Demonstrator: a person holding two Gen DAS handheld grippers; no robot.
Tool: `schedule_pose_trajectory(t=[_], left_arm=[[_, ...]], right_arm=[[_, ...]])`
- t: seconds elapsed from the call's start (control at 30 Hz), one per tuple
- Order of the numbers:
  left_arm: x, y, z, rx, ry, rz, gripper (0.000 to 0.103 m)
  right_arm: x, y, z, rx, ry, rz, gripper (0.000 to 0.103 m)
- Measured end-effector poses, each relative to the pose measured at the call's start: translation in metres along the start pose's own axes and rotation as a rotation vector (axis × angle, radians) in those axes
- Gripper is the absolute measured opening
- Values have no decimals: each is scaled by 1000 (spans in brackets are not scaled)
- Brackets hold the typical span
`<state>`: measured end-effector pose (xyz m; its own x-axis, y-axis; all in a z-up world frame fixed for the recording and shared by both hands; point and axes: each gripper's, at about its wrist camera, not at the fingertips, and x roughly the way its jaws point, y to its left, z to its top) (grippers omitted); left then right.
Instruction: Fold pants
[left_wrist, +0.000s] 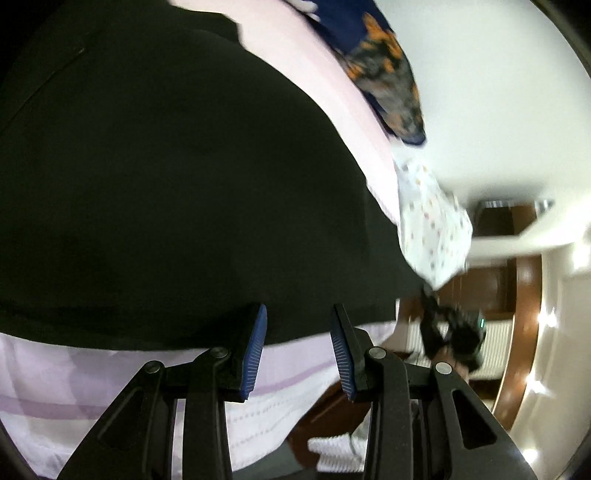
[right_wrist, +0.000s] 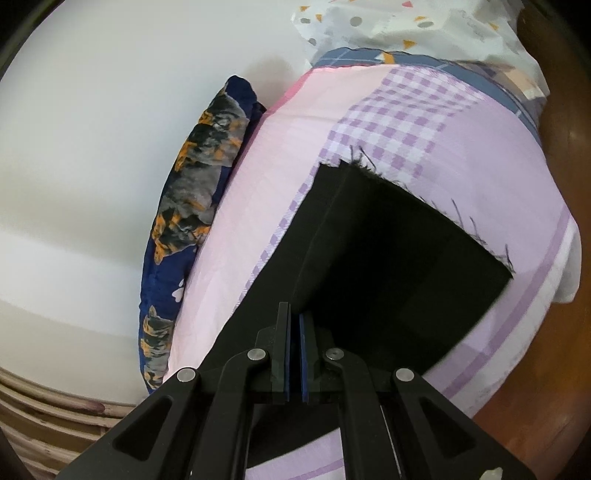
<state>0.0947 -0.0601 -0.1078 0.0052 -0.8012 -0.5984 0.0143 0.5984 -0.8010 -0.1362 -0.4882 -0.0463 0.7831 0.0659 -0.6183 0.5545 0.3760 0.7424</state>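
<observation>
The black pants (left_wrist: 166, 184) lie spread over a pink and lilac bedsheet (left_wrist: 74, 387) and fill most of the left wrist view. My left gripper (left_wrist: 298, 314) is open and empty, its blue pads (left_wrist: 255, 350) just above the pants' near edge. In the right wrist view the pants (right_wrist: 388, 258) lie with frayed leg hems at the far end. My right gripper (right_wrist: 294, 314) is shut on a raised fold of the pants. The right gripper also shows in the left wrist view (left_wrist: 454, 332), blurred, at the right.
A navy and orange patterned pillow (right_wrist: 195, 206) lies along the bed's edge by the white wall. A white spotted cloth (right_wrist: 406, 26) lies at the far end. Dark wooden furniture (left_wrist: 517, 332) and a white radiator (left_wrist: 495, 347) stand beyond the bed.
</observation>
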Motion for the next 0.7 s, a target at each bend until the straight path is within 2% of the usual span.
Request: schedule_pose_trajectory(t=[0.17,0.33,0.57,0.7], left_arm=[[12,6,-2,-104,5,-28,37],[5,1,-7,-95,-15,-54,37],[18,5,-17,-132,31,-45,37],[17,12,-19,-149,29,-37,37]], right_arm=[[-4,-6,1,28,-2,21,4],[-9,6,9,-3,-27,31,4],[-5,2,6,-1,-24,18,4],[-4,-9,1,4,-13,-2,10]])
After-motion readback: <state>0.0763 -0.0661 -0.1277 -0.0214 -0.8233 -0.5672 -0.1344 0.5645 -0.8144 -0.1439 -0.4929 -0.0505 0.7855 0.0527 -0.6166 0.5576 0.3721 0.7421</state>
